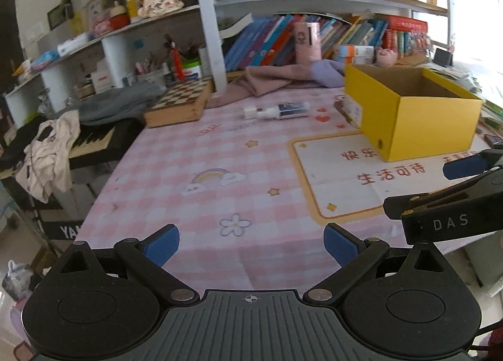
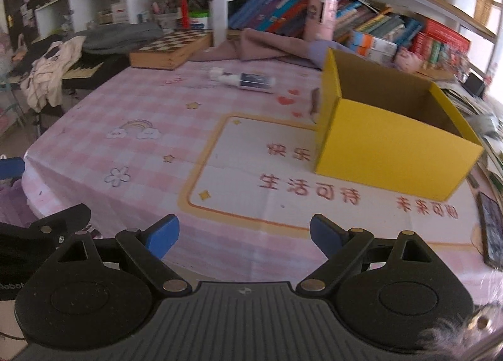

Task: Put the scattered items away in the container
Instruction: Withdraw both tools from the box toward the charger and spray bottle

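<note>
A white tube with a dark label lies on its side on the pink checked tablecloth, at the far side of the table. To its right stands an open yellow box; the part of its inside that shows is bare. A small flat item sits against the box's far left side, half hidden. My left gripper is open over the near table edge with nothing in it. My right gripper is open and holds nothing, short of the box. Both are well short of the tube.
A wooden chessboard case and a pink cloth lie along the table's far edge under book-filled shelves. A keyboard with clothes on it stands left of the table. A dark phone lies at the table's right edge.
</note>
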The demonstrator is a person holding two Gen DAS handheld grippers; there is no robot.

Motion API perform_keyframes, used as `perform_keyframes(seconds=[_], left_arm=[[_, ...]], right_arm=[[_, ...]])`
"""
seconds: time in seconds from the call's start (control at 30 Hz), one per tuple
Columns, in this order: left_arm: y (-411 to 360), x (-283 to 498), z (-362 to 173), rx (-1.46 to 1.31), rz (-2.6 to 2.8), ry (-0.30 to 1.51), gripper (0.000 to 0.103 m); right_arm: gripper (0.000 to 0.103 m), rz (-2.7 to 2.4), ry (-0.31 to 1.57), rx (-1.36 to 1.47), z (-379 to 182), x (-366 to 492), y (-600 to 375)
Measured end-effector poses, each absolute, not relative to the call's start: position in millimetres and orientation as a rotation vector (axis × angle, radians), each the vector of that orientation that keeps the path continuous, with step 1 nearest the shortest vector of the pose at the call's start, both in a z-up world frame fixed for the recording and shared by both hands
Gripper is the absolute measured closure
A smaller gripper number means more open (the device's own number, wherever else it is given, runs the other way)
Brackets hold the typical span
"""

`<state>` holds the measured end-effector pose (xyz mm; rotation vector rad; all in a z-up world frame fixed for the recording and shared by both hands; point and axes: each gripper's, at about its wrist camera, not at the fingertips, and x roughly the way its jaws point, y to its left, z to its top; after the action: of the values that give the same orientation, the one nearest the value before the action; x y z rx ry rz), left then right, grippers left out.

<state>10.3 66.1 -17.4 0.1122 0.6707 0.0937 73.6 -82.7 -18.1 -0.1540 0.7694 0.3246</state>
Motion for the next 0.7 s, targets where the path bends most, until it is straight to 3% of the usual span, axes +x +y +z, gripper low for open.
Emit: perform_keyframes(seconds=[0.7], left_arm=[[88.9,107.1,-8.2,0.144,0.164,0.613,0.003]], right_arm=[[0.018,0.371,0.645,-0.14,2.3,195.1,-51.4]])
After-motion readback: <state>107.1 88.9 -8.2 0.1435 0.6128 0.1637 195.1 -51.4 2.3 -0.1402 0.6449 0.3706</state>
